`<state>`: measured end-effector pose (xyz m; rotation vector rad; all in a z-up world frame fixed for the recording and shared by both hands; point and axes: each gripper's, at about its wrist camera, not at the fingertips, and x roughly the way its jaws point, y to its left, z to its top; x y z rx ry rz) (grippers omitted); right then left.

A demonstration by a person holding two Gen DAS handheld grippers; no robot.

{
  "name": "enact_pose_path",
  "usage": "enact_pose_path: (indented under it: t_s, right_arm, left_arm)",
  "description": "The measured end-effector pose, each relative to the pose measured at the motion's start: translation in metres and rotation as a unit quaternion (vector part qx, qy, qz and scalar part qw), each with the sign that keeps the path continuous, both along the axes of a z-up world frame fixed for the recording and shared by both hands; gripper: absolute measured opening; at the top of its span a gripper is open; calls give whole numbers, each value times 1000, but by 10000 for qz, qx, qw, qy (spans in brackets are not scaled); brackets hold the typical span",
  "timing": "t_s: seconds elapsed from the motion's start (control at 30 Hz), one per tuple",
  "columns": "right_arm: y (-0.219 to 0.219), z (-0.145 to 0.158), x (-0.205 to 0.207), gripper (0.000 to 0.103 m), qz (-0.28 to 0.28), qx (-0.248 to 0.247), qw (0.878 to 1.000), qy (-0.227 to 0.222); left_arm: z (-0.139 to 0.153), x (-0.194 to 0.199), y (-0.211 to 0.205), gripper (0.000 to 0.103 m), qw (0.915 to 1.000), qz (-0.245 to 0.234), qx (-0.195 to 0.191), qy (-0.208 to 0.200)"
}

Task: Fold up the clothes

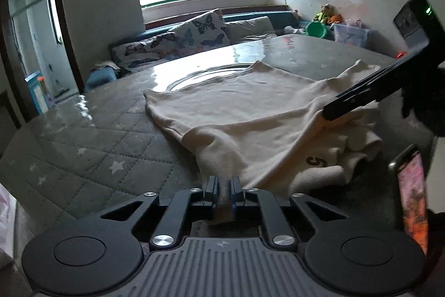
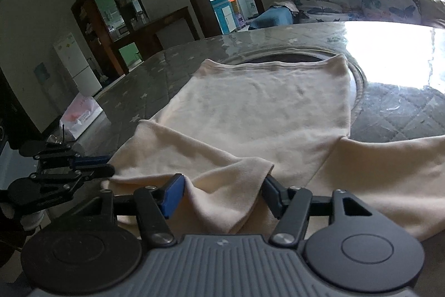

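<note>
We see a cream sweatshirt (image 2: 258, 113) spread flat on the quilted grey worktop (image 1: 83, 146), its far hem reaching the round inset at the middle. At its left edge our left tongs (image 1: 222, 187) have closed tight on a bunched corner of the fabric, which rises in a narrow ridge between the pads. From the right wrist view these left tongs (image 2: 107, 164) sit at the garment's near left corner. Moving right, a folded sleeve lies between the pads of our right tongs (image 2: 219, 189), which stand partly apart; the cloth drapes loosely in the gap, touching the right finger, not pinched. Further right, another sleeve trails off across the worktop.
</note>
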<state>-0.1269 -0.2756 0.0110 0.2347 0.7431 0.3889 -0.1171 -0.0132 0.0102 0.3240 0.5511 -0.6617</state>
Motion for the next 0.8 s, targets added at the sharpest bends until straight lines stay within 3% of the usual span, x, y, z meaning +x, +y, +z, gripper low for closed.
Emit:
enact_pose_path:
  t_s: [0.17,0.33,0.43,0.6,0.8]
  right_arm:
    - [-3,4,3,62,-66,-27,10000,-18]
    - [1,27,14,63,-60,-318,9989,-342]
    - [17,38,28,61,368,-250,9982,-401]
    - [63,40,66,53,1270,-469,9901,-371]
    - [102,27,104,51,1963,-565,9789,-46]
  left_arm:
    - [7,6,9,10,9997,-114,-66,188]
    - [14,19,16,16,9989,11,-275,374]
    - [15,18,15,24,9986,27,-371,365]
    - [8,14,10,24,9985,37,-381,396]
    - [2,16,20,15,9965,232,-602,522]
